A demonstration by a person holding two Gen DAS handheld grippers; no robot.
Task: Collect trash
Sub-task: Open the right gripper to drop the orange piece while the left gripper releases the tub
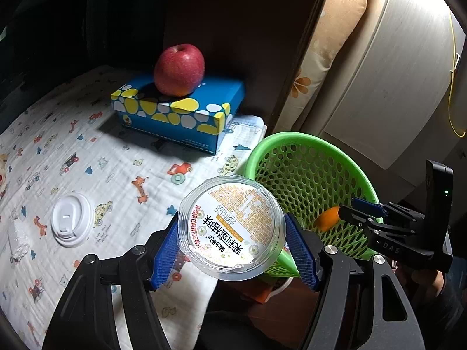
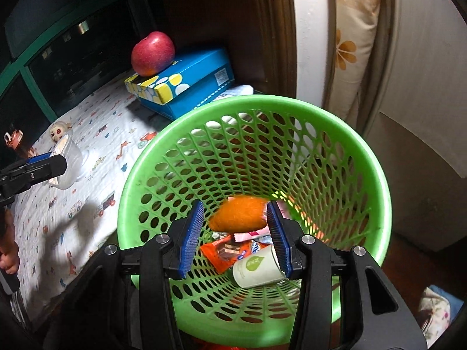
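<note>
Left hand-held gripper (image 1: 232, 250) pinches a clear plastic sealed cup (image 1: 232, 227); right hand-held gripper (image 2: 236, 236) spread, orange peel (image 2: 238, 214) loose above green perforated plastic basket (image 2: 376, 175)

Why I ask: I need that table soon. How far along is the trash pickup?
Done: a paper cup and wrappers lie in the green basket. In hand: the left gripper clamps a sealed plastic cup; an orange peel looks loose between the right gripper's open jaws over the basket. Left: the white lid on the table.
</note>
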